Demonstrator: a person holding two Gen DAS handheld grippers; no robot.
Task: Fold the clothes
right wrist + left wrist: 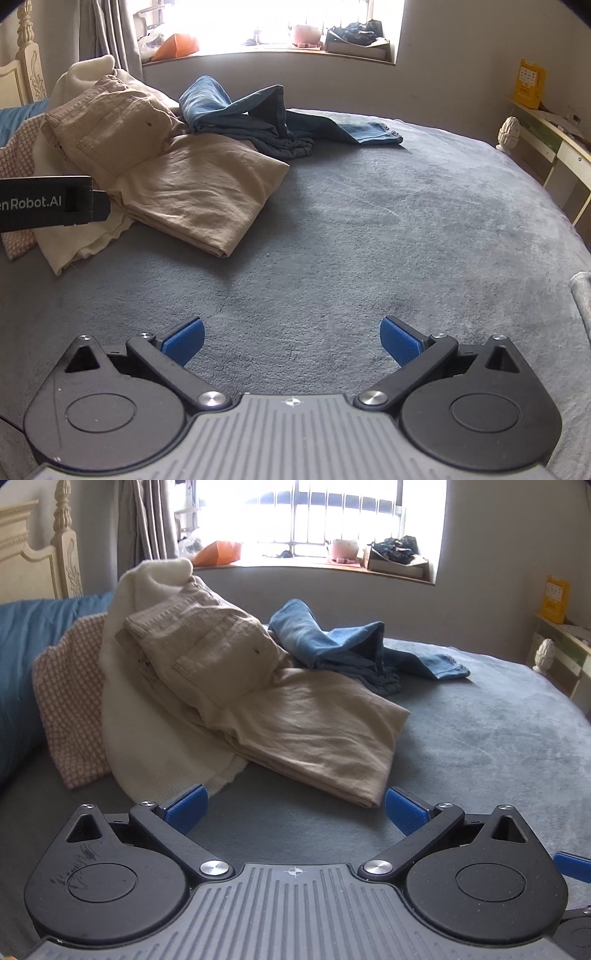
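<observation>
Left gripper [293,806] nearest, fingers spread wide over bare grey blanket [480,746], nothing between them; right gripper [291,339] likewise agape and empty. Judged barely begun: no neat stack anywhere. Tan trousers [258,701] lay just ahead, draped over a cream garment [147,738], legs doubled but rumpled. Blue jeans [258,118] crumpled behind, touching the tan pair.

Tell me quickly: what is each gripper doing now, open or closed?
Left gripper: open, holding nothing.
Right gripper: open, holding nothing.
</observation>
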